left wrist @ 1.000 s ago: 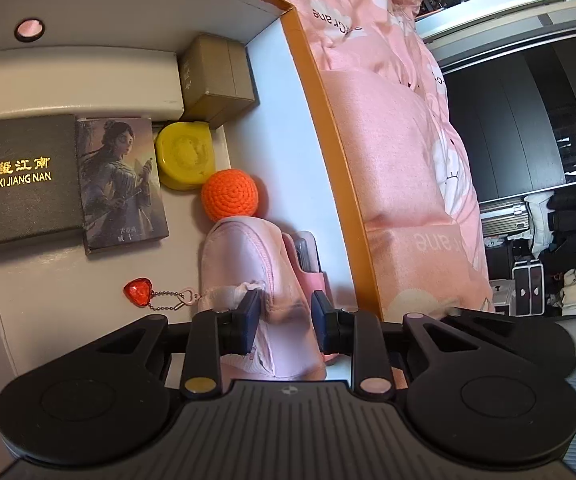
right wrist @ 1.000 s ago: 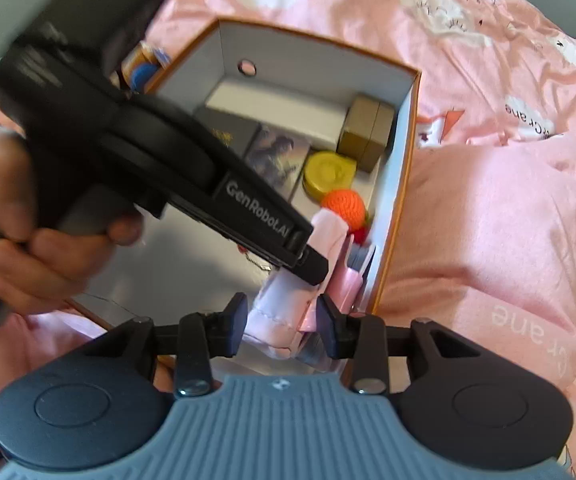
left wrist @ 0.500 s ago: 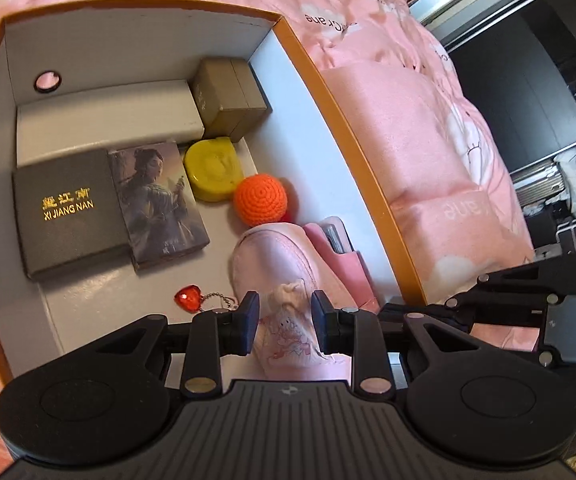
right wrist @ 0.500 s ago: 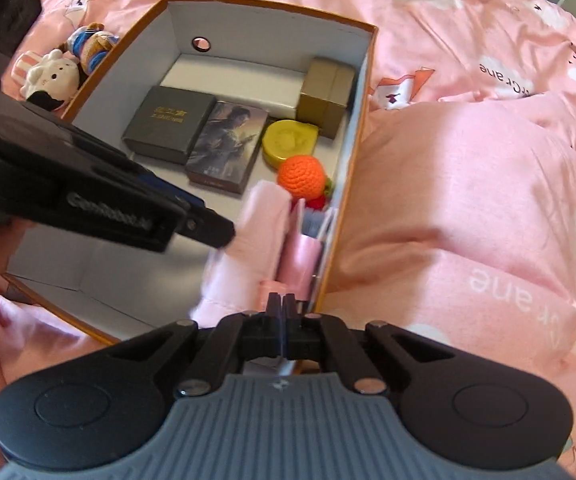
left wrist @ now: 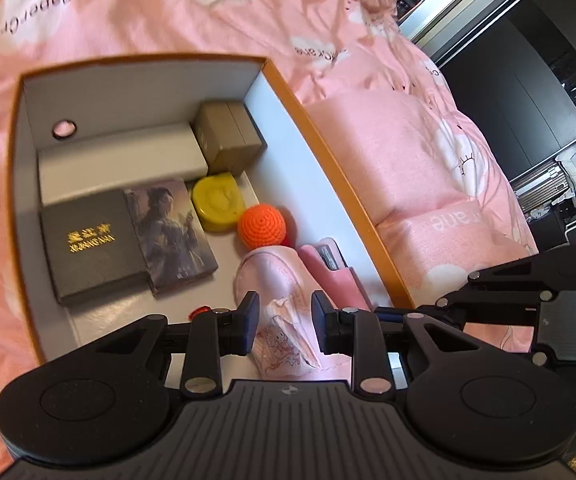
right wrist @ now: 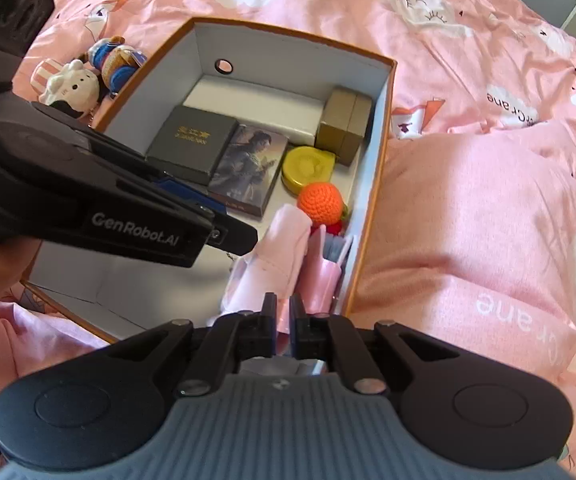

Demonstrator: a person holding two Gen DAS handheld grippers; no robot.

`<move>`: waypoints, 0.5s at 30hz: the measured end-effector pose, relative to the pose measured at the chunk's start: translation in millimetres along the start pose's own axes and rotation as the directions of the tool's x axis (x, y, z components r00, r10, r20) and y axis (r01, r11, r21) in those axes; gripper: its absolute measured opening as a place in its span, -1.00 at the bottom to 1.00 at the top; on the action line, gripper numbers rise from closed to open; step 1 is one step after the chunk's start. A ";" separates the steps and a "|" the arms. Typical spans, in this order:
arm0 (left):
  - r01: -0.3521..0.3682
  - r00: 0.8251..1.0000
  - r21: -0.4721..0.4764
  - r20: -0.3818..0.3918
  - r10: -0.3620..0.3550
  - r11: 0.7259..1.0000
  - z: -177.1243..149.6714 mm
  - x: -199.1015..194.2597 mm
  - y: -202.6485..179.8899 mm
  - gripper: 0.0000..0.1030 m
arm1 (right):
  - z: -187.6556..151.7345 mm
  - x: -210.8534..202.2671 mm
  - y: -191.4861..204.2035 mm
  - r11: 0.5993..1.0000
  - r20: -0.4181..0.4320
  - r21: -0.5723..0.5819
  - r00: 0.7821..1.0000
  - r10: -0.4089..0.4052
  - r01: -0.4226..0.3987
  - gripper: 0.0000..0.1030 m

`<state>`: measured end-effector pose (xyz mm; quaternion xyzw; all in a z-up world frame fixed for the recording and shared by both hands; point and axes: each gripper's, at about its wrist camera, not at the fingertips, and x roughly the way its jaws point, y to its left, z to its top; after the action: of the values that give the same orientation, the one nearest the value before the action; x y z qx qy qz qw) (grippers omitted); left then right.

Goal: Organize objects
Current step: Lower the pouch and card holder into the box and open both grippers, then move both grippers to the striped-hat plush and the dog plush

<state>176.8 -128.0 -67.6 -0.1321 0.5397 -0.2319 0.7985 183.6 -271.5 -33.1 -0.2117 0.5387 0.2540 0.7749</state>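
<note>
Inside the orange-rimmed cardboard box (right wrist: 371, 216) on the pink printed quilt (right wrist: 487, 208), a soft pink fabric pouch (left wrist: 276, 280) stands against the right wall. It is crowded by a crocheted orange ball (right wrist: 319, 202), a rounded yellow tin (right wrist: 307, 166), a glossy illustrated card box (right wrist: 248, 168) and a matte black gift box (right wrist: 192, 142). The left gripper (left wrist: 284, 322) is clamped on the pouch's crumpled near edge, while the right gripper (right wrist: 282, 314), jaws nearly together, pinches a thin fold of pink cloth.
</note>
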 end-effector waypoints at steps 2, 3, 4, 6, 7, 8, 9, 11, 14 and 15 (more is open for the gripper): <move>-0.014 1.000 0.017 0.021 0.014 1.000 -1.9 -9.1 -2.9 -0.39 | 0.8 -3.6 3.2 1.000 0.017 -0.004 1.000 -0.003 0.003 -0.86; -0.030 0.999 0.029 0.038 0.029 0.999 -2.9 -14.4 -5.2 -0.40 | 1.5 -5.8 5.2 1.000 0.030 -0.002 1.000 0.000 0.000 -0.86; -0.047 0.997 0.041 0.061 0.045 0.998 -5.1 -20.5 -6.7 -0.40 | 2.2 -8.3 7.8 1.000 0.046 -0.002 0.999 0.003 -0.003 -0.86; -0.087 0.991 0.056 0.111 0.081 0.995 -9.9 -34.5 -8.3 -0.40 | 3.5 -12.9 14.6 1.000 0.082 -0.006 0.997 0.011 -0.011 -0.86; -0.105 0.986 0.059 0.135 0.097 0.993 -12.2 -41.6 -8.3 -0.40 | 4.5 -14.3 18.4 1.000 0.102 -0.007 0.995 0.015 -0.014 -0.85; -0.122 0.981 0.060 0.156 0.111 0.991 -15.1 -48.2 -7.8 -0.40 | 5.6 -15.4 22.3 1.000 0.121 -0.010 0.992 0.020 -0.019 -0.81; -0.140 0.976 0.060 0.177 0.128 0.988 -17.4 -54.9 -7.2 -0.40 | 7.0 -16.2 26.5 1.000 0.143 -0.013 0.989 0.030 -0.028 -0.77; -0.173 0.965 0.055 0.208 0.158 0.983 -21.7 -65.9 -3.7 -0.40 | 10.5 -16.9 34.2 0.999 0.179 -0.012 0.983 0.046 -0.045 -0.39; -0.223 0.947 0.029 0.242 0.210 0.974 -26.6 -81.9 5.7 -0.39 | 18.7 -17.5 46.9 0.998 0.210 -0.010 0.976 0.063 -0.062 -0.29; -0.236 0.942 0.021 0.250 0.224 0.971 -28.3 -87.4 9.7 -0.39 | 22.4 -18.1 51.7 0.998 0.217 -0.010 0.974 0.070 -0.070 -0.22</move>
<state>125.8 -73.8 -12.9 -0.0755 0.4423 -0.1326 0.8838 162.5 -220.6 -11.5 -0.1645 0.4578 0.3033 0.8194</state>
